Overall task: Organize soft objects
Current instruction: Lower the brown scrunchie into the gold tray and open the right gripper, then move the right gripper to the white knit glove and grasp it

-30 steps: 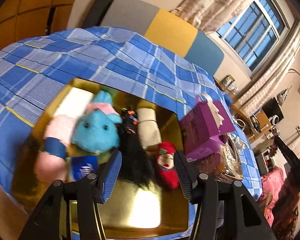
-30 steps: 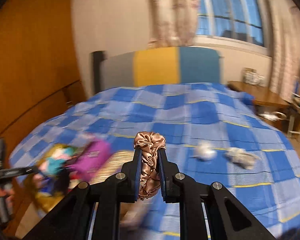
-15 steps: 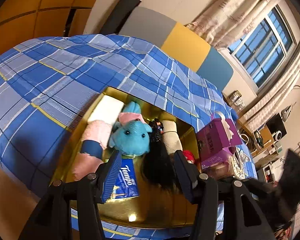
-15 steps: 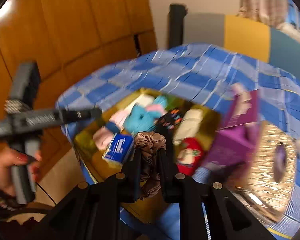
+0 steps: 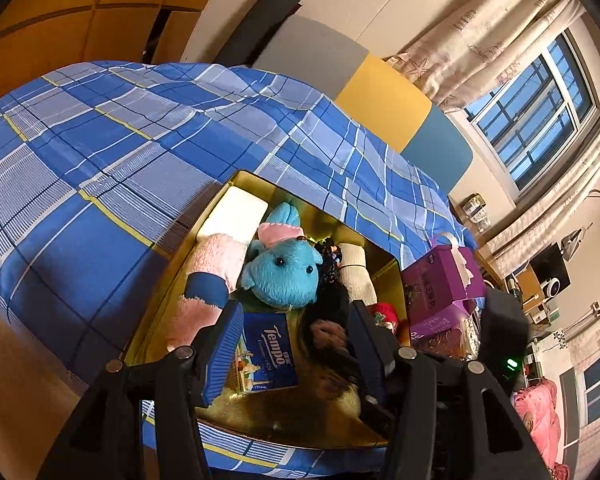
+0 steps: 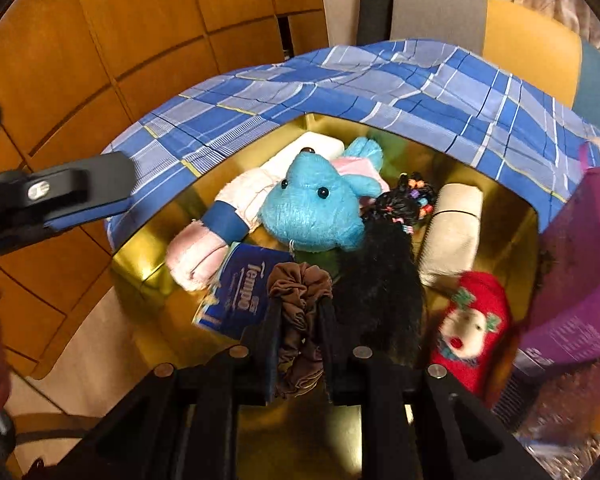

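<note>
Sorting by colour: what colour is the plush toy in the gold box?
Bright blue plush toy, clearest in the right wrist view.

Gold tray on plaid bedspread, blue plush, tissue pack, left gripper half-open above

Both grippers of black plastic, open-frame arms fastened with round silver screws. Left gripper: fingers faced with blue ribbed pads. Right gripper: narrow black fingers, dark blue inner facings. Small green indicator light on the right unit's body.
</note>
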Available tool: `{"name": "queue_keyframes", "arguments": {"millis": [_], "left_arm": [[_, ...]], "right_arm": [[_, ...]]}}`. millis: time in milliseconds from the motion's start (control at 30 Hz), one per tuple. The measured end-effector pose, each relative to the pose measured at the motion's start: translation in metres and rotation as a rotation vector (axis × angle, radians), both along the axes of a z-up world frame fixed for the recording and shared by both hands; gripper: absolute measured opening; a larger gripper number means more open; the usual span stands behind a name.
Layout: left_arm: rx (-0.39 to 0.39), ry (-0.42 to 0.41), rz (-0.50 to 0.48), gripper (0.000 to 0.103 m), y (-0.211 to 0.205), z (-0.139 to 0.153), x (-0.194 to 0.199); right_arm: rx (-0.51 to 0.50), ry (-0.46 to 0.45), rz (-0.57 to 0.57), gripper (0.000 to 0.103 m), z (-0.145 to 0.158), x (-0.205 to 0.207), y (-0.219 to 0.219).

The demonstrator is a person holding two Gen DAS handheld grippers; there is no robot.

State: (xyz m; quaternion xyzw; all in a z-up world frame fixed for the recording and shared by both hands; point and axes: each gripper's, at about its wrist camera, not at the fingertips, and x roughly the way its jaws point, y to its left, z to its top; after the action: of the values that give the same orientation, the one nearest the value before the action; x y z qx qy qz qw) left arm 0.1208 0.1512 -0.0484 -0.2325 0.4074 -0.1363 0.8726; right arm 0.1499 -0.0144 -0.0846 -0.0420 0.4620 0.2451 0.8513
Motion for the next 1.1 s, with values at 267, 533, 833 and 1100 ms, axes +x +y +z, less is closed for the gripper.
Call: {"name": "queue_keyframes", "arguments": {"millis": [267,533,833,1100], "left_arm": [[0.011,-0.001,0.012,0.055,0.003,-0.001,0.0],[0.0,0.016,0.008,0.055,-0.004,-0.005,0.001],[0.013,0.01,-0.006,0.055,-0.013,0.0,0.002],[-0.078,-0.069,-0.121,0.056,-0.045,0.007,0.0]], "right_arm": [[0.03,-0.017,-0.06,0.039,0.009,-0.002,-0.01],[0.105,-0.056,-0.096,0.048,0.038,-0.019,-0.031],[0.14,-0.174,-0.157,0.048,0.085,-0.051,-0.076],[0.166,-0.29,-0.289,0.051,0.118,-0.087,-0.15]]}}
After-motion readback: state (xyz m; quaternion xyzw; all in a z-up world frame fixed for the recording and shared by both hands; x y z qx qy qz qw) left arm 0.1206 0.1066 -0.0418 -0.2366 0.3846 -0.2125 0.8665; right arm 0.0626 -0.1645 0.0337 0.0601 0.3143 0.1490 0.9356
